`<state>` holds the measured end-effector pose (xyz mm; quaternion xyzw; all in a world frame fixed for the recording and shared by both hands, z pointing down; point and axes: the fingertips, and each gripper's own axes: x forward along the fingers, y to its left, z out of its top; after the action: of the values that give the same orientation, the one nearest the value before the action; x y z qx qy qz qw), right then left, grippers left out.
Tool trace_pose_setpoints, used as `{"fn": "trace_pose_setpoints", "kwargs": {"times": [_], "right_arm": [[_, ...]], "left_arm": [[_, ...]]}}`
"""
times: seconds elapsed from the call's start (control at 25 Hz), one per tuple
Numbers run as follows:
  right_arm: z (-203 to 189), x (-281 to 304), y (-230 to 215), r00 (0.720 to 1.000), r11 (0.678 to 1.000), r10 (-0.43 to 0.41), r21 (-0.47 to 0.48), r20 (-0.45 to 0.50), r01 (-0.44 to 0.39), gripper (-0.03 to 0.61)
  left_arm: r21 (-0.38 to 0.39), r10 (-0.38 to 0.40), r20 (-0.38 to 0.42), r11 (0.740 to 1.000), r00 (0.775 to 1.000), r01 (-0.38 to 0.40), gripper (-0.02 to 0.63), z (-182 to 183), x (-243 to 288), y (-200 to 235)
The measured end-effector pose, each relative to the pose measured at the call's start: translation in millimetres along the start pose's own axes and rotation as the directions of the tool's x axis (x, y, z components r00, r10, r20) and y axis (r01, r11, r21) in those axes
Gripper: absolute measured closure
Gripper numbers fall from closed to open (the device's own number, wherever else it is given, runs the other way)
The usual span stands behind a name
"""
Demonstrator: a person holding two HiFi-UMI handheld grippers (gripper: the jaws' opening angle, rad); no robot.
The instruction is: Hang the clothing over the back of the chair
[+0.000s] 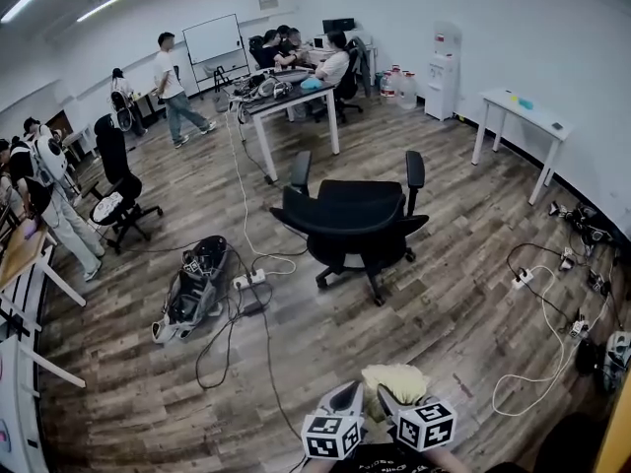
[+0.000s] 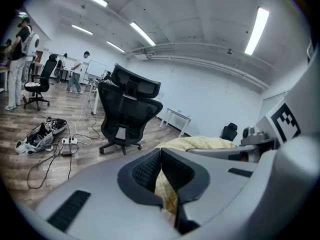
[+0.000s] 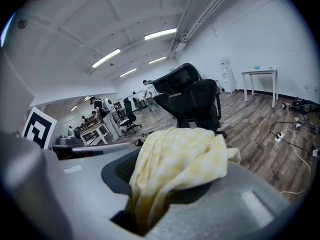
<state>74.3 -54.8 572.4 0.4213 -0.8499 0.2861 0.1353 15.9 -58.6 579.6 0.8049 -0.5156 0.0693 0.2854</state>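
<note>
A pale yellow checked piece of clothing (image 1: 396, 379) is bunched between my two grippers at the bottom of the head view. My left gripper (image 1: 347, 400) is shut on one edge of the clothing (image 2: 167, 194), which shows between its pads. My right gripper (image 1: 392, 402) is shut on a thick fold of the clothing (image 3: 175, 169), which drapes over its jaws. The black office chair (image 1: 355, 217) stands a few steps ahead, its seat toward me in the head view. The chair (image 2: 127, 109) shows its mesh back and headrest in the left gripper view, and the chair (image 3: 192, 101) appears beyond the cloth in the right gripper view.
A backpack (image 1: 192, 289), a power strip (image 1: 248, 281) and cables lie on the wood floor left of the chair. More cables (image 1: 552, 323) run at the right. A white table (image 1: 523, 126) stands at the right wall. A desk (image 1: 281, 101) with people is beyond.
</note>
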Motion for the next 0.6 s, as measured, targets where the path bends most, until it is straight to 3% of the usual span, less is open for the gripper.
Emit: {"fn": "trace_pose_setpoints", "kwargs": {"times": [0.24, 0.6], "right_arm": [[10.7, 27.1, 3.1, 0.999, 0.999, -0.038, 0.008, 0.003, 0.038, 0.440], [36.1, 67.4, 17.5, 0.997, 0.998, -0.062, 0.018, 0.040, 0.061, 0.440]], "left_arm": [[0.038, -0.050, -0.003, 0.998, 0.999, 0.050, 0.603, 19.6, 11.5, 20.3], [0.087, -0.058, 0.002, 0.995, 0.998, 0.058, 0.603, 48.2, 22.6, 63.4]]}}
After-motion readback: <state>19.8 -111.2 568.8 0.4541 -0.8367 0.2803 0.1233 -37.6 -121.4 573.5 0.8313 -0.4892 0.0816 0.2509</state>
